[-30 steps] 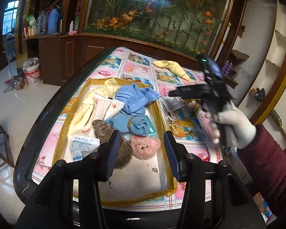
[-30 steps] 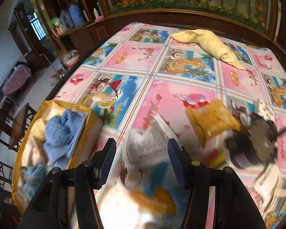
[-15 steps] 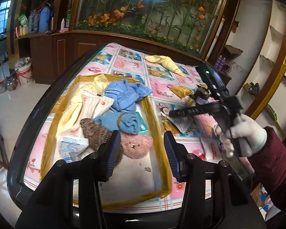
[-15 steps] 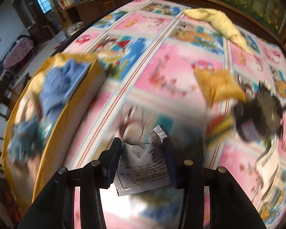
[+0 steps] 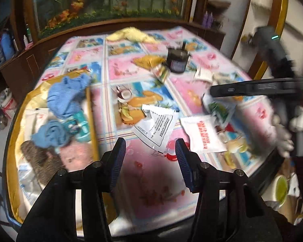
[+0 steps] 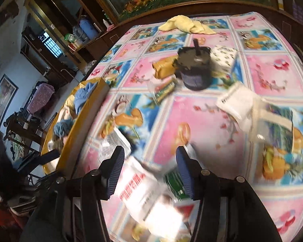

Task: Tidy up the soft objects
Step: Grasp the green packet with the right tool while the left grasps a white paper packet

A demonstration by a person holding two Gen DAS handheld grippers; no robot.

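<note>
A yellow-rimmed tray (image 5: 90,109) at the left holds blue knit pieces (image 5: 65,96), a brown knit piece (image 5: 37,158) and a pink soft toy (image 5: 76,154). The tray's rim also shows in the right wrist view (image 6: 84,117). A white printed packet (image 5: 158,126) lies on the tablecloth just beyond my open, empty left gripper (image 5: 149,154). My right gripper (image 6: 149,168) is open and empty above a white packet with red print (image 6: 137,183), which also shows in the left wrist view (image 5: 204,134). A yellow cloth (image 5: 131,35) lies at the far side.
A dark jar (image 6: 194,70) stands mid-table beside a yellow packet (image 6: 163,69) and a green-striped packet (image 6: 163,89). More white packets (image 6: 240,102) lie to the right. The patterned tablecloth (image 5: 129,66) covers a round table. Wooden cabinets stand behind.
My right gripper has let go of the white printed packet, opened and moved right over the red-print packet. My left gripper has swung right, off the tray and toward the printed packet.
</note>
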